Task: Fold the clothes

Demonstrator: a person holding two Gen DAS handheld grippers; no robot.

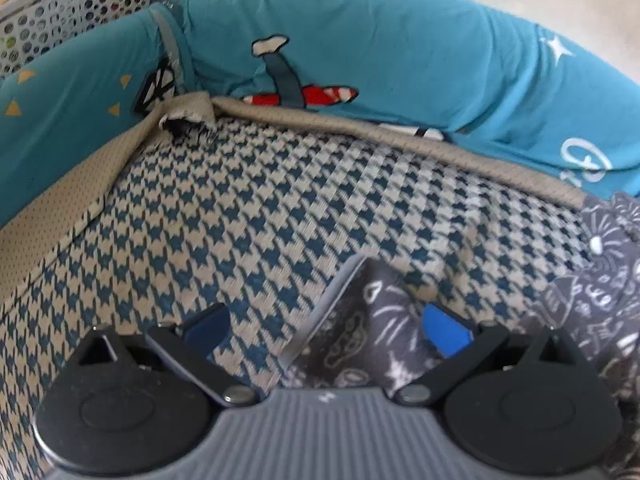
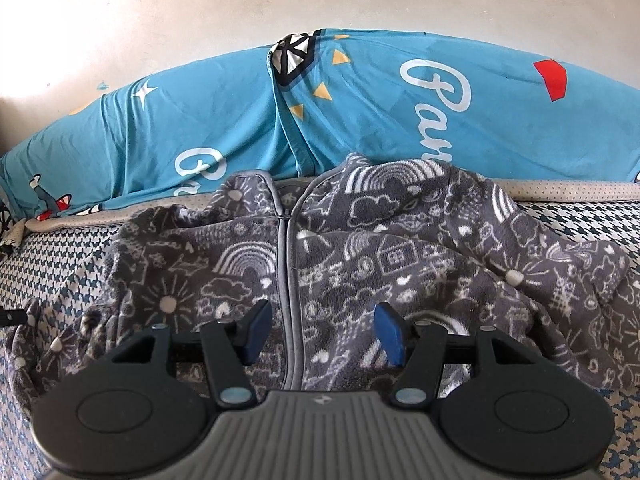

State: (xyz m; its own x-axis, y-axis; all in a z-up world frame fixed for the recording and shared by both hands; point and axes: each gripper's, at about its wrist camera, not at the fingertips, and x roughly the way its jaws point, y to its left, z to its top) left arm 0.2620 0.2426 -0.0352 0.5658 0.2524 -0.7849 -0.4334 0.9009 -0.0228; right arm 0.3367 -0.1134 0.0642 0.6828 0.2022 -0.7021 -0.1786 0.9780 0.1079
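A grey fleece jacket [image 2: 360, 248] with white doodle prints lies crumpled, front up, on the houndstooth mattress [image 2: 56, 248]. Its zipper [image 2: 289, 264] runs down the middle. My right gripper [image 2: 323, 332] hovers open just over the lower zipper, one blue pad on each side of it. In the left wrist view a pointed end of the jacket [image 1: 368, 320] with a grey trimmed edge lies on the mattress [image 1: 240, 220]. My left gripper [image 1: 326, 330] stands open around that end; the left pad is clear of the cloth, the right pad is at its edge.
Teal printed pillows [image 1: 360, 52] [image 2: 240, 120] line the far edge of the mattress against a pale wall [image 2: 280, 0]. A beige mattress border [image 1: 60, 208] runs along the left and back. A white perforated basket [image 1: 72, 12] stands at the far left.
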